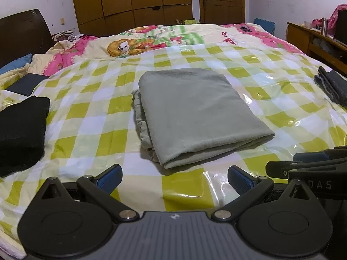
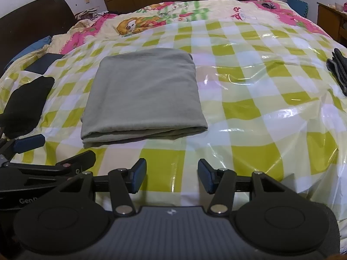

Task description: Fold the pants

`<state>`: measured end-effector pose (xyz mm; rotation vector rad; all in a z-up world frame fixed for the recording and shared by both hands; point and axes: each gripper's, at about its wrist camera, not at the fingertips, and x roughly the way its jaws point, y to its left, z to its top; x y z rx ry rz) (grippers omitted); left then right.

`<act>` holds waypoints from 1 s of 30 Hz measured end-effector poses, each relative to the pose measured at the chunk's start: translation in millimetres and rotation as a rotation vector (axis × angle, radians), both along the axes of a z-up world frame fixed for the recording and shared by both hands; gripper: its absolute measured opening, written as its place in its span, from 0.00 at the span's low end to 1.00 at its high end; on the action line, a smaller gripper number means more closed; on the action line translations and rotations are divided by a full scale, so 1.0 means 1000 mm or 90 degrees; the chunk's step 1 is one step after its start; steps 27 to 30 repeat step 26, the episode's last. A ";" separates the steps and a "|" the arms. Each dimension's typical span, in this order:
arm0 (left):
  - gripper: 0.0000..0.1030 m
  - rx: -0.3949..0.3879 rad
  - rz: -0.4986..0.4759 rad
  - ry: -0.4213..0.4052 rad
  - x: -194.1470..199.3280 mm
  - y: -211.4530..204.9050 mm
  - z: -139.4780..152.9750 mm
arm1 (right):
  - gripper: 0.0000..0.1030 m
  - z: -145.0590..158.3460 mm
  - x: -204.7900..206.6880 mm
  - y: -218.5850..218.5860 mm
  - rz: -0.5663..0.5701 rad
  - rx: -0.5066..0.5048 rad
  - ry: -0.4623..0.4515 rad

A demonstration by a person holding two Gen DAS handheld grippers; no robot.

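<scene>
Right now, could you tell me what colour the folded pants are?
Grey-green folded pants; clearest in the right wrist view.

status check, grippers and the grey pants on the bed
Left gripper open, empty. Right gripper open, empty. Grey pants folded flat on checked cover, untouched. Black garment off to the side, nothing in the way.

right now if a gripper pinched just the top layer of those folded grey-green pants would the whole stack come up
Probably not. The folded grey-green pants look like soft cloth in loose layers, so the top would likely peel off and sag. On the glossy plastic checked sheet, a push may slide the bundle, perhaps bunching its edges.
</scene>
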<state>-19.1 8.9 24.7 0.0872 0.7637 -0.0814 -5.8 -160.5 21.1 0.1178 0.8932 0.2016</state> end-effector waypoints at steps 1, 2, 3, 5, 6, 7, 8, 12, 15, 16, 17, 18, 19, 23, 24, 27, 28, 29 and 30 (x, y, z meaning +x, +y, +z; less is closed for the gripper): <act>1.00 0.001 -0.001 0.000 0.000 0.000 0.000 | 0.52 0.000 0.000 0.000 0.000 0.000 0.000; 1.00 0.004 -0.001 0.001 0.000 0.000 0.000 | 0.52 0.000 0.000 0.000 0.001 -0.002 0.000; 1.00 0.006 -0.002 0.003 0.000 0.000 0.000 | 0.52 0.000 0.000 0.000 0.001 -0.003 0.001; 1.00 0.011 -0.005 0.001 -0.001 -0.001 -0.001 | 0.52 -0.001 0.001 -0.001 0.001 -0.004 0.003; 1.00 0.014 -0.005 0.001 -0.001 -0.002 -0.001 | 0.52 -0.001 0.001 -0.001 0.001 -0.004 0.004; 1.00 0.017 -0.006 0.001 -0.001 -0.002 -0.001 | 0.52 -0.001 0.000 0.000 0.001 -0.005 0.003; 1.00 0.020 -0.004 0.000 -0.001 -0.002 -0.002 | 0.52 -0.001 0.000 -0.001 0.001 -0.004 0.003; 1.00 0.027 0.007 -0.004 -0.001 -0.001 -0.002 | 0.57 -0.002 0.000 0.000 0.002 -0.004 0.001; 1.00 0.019 0.013 0.004 0.000 0.002 -0.002 | 0.57 -0.003 -0.001 0.001 0.003 -0.004 0.001; 1.00 0.020 0.016 0.004 0.000 0.002 -0.003 | 0.57 -0.003 -0.001 0.001 0.003 -0.005 0.001; 1.00 0.024 0.018 0.002 0.000 0.002 -0.003 | 0.57 -0.003 -0.001 0.002 0.004 -0.007 0.001; 1.00 0.028 0.020 0.001 0.000 0.002 -0.003 | 0.57 -0.003 -0.001 0.002 0.004 -0.007 0.001; 1.00 0.028 0.021 0.002 0.000 0.002 -0.003 | 0.58 -0.003 -0.001 0.002 0.004 -0.008 0.002; 1.00 0.029 0.023 0.010 0.001 0.003 -0.004 | 0.58 -0.003 -0.001 0.002 0.003 -0.010 0.005; 1.00 0.031 0.024 0.013 0.001 0.002 -0.005 | 0.58 -0.003 -0.001 0.002 0.002 -0.010 0.005; 1.00 0.029 0.023 0.018 0.001 0.002 -0.006 | 0.59 -0.003 -0.002 0.002 0.003 -0.010 0.005; 1.00 0.029 0.023 0.018 0.001 0.002 -0.006 | 0.59 -0.003 -0.002 0.002 0.003 -0.010 0.005; 1.00 0.029 0.023 0.018 0.001 0.002 -0.006 | 0.59 -0.003 -0.002 0.002 0.003 -0.010 0.005; 1.00 0.029 0.023 0.018 0.001 0.002 -0.006 | 0.59 -0.003 -0.002 0.002 0.003 -0.010 0.005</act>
